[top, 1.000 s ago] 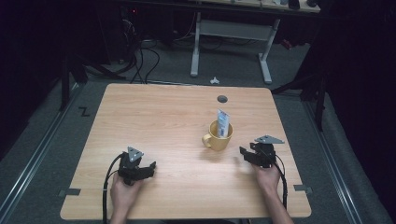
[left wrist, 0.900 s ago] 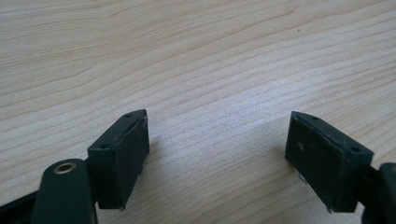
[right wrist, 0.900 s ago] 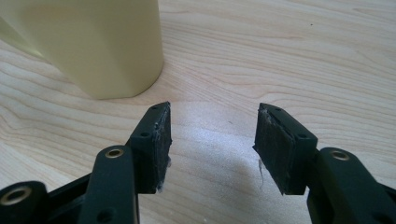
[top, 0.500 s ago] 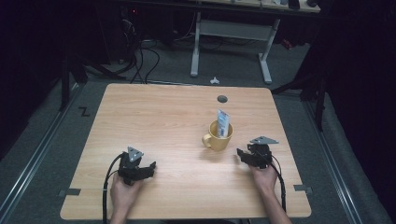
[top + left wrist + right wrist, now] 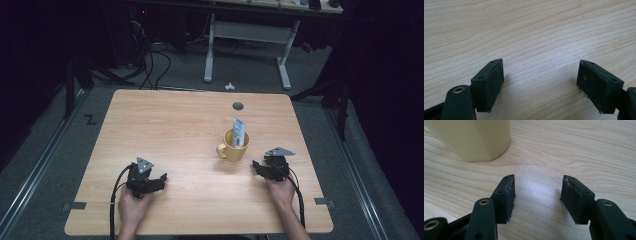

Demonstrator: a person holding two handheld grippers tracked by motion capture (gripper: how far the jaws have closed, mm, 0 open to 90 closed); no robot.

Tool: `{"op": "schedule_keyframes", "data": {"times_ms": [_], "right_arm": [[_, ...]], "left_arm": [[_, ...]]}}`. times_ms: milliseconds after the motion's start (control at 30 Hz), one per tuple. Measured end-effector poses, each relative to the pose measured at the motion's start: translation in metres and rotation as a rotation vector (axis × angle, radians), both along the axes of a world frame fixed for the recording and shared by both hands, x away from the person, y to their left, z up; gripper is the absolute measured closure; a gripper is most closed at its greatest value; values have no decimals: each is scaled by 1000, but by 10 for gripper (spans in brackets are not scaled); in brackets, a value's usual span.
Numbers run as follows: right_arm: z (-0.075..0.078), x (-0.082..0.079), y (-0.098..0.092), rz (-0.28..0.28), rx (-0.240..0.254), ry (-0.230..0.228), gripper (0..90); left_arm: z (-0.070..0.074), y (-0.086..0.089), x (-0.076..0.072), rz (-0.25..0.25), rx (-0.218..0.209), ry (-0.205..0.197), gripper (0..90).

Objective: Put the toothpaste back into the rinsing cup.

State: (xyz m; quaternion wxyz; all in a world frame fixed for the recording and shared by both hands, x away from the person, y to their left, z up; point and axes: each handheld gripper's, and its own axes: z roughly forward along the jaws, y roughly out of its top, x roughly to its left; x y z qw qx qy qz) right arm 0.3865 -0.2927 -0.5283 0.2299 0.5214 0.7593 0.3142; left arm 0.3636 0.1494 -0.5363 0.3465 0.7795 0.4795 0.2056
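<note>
Up close, glossy yellow mug (image 5: 471, 138), grained wooden table (image 5: 574, 152)

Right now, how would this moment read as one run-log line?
left gripper: open, empty, on table | right gripper: open, empty, fingers just been opening, beside yellow mug | tube: upright in mug

Pale, matt wood-grain tabletop (image 5: 180, 130); smooth, glossy yellow ceramic-looking mug (image 5: 234, 149), upper left in the right gripper view; matt black plastic gripper pads (image 5: 506, 195), edges slightly rough.
</note>
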Motion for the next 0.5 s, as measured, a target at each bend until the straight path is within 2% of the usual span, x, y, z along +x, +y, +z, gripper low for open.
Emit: {"op": "schedule_keyframes", "data": {"times_ms": [100, 500], "right_arm": [[-2, 0, 0, -2, 8, -18, 440], [-2, 2, 1, -17, 6, -18, 427]], "left_arm": [[0, 0, 0, 0, 0, 0, 222], [0, 0, 0, 1, -2, 0, 222]]}}
